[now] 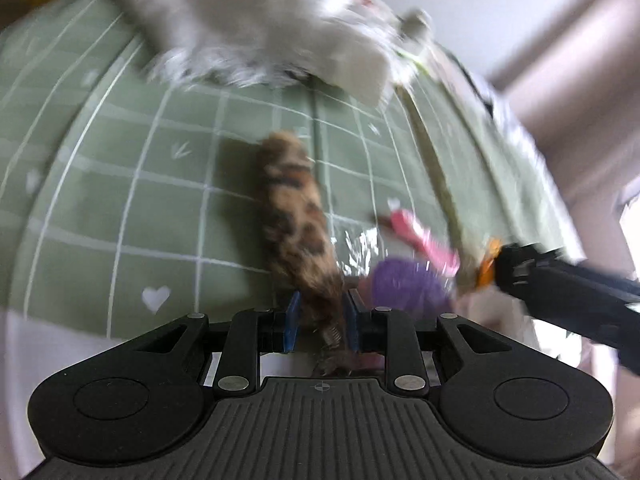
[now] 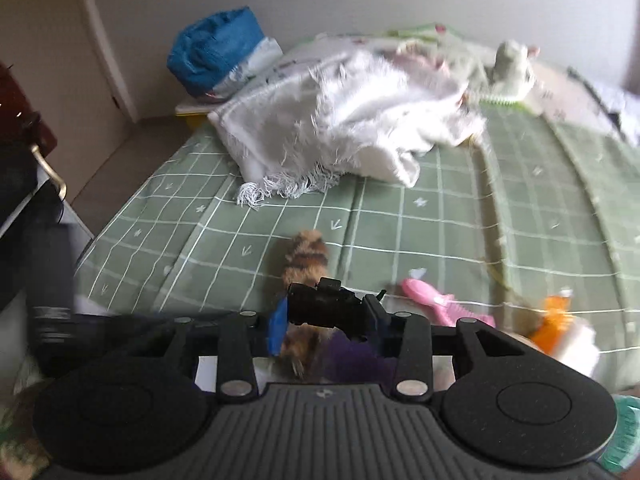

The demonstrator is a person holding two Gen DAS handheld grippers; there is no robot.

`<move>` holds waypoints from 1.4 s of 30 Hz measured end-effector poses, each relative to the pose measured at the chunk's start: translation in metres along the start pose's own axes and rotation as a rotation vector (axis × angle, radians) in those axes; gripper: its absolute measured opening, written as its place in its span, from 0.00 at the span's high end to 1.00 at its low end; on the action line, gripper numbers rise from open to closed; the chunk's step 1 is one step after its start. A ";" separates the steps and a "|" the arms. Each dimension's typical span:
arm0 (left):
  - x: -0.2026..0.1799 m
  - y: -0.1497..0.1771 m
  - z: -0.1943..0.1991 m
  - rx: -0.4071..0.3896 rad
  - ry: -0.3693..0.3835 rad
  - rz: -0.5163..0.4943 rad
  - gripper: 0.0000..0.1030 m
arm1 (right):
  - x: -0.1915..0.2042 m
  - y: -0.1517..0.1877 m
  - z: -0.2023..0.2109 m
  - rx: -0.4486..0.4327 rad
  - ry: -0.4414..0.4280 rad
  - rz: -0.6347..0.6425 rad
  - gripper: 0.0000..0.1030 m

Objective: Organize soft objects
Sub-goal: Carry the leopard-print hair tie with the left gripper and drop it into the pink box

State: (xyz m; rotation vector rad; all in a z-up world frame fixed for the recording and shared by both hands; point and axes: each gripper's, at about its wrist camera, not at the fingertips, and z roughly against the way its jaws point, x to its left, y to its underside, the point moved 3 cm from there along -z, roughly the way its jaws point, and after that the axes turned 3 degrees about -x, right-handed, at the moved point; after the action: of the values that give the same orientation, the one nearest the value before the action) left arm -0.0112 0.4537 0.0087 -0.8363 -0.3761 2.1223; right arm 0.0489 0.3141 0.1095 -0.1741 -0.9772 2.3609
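A brown striped furry tail toy (image 1: 294, 216) lies on the green checked bedspread (image 1: 120, 168). My left gripper (image 1: 322, 318) is shut on its near end. It also shows in the right wrist view (image 2: 306, 258), with the left gripper (image 2: 324, 310) in front of my right gripper (image 2: 326, 326). The right gripper's jaws stand apart around that spot, over a purple soft object (image 2: 354, 362). The right gripper (image 1: 560, 280) enters the left wrist view from the right. A white fringed blanket (image 2: 340, 124) lies crumpled further back.
A pink comb-like toy (image 2: 436, 300) and an orange and white object (image 2: 560, 320) lie to the right. A blue bag (image 2: 218, 50) sits at the bed's far left corner, and a grey plush (image 2: 512, 66) at the back right. Dark furniture (image 2: 24, 184) stands at the left.
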 end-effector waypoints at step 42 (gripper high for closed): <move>-0.063 -0.018 0.077 -0.140 -0.046 -0.408 0.86 | -0.027 0.076 0.162 -0.118 0.082 -0.004 0.62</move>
State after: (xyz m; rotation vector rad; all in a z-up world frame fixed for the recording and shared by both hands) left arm -0.0238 0.4172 0.1020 -0.7192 -0.6662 1.7513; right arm -0.0158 0.1569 0.1724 -0.3110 -1.0766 2.2742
